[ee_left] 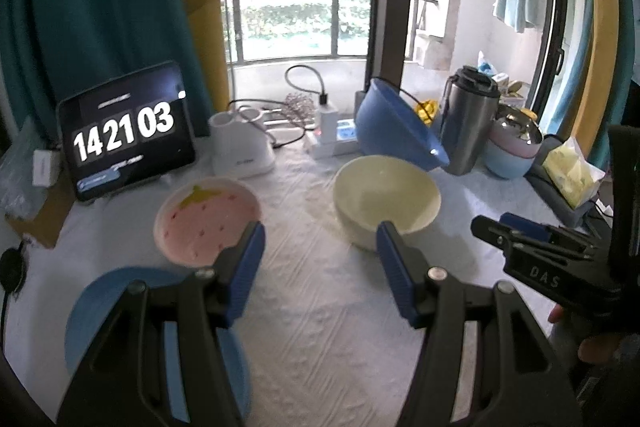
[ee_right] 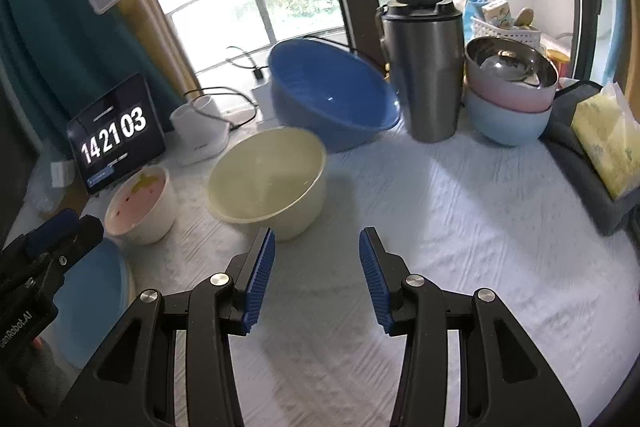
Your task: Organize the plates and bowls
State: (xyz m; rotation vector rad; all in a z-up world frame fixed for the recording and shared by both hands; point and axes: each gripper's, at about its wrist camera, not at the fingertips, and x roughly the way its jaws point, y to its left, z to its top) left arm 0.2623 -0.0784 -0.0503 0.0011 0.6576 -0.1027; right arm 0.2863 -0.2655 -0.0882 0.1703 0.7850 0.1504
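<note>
Blue-padded fingers of the left gripper (ee_left: 320, 243) stand apart over a white textured cloth, with nothing between them; the right gripper (ee_right: 317, 247) hangs the same way, its fingers parted and empty, above a bare stretch of the same cloth. The table (ee_right: 460, 227) sits against a glass balcony door with a metal railing and greenery outside, teal and mustard curtains to either side, and a light-blue towel hanging at the far right.

Just ahead of the left fingers, a pink strawberry-pattern bowl (ee_left: 208, 223) sits beside a cream bowl (ee_left: 386, 203), both upright. A flat blue plate (ee_left: 100, 307) lies nearest the camera, partly hidden under the left gripper's frame. Behind the cream bowl a large blue bowl (ee_right: 332, 95) leans tilted on its side. At the right rear, a steel bowl nests in a pink bowl atop a pale-blue one, forming a stack (ee_right: 510, 99).

A tablet (ee_left: 124, 135) propped at the left reads "14 21 03". The right gripper's body carries the letters "DAS"; the left shows part of a label ending "Robot.AI".

A steel tumbler (ee_right: 424, 67) with a black lid stands between the blue bowl and the stack. A white lamp base (ee_left: 240, 147), cables, a power strip and a yellow tissue pack (ee_right: 608, 143) crowd the edges
</note>
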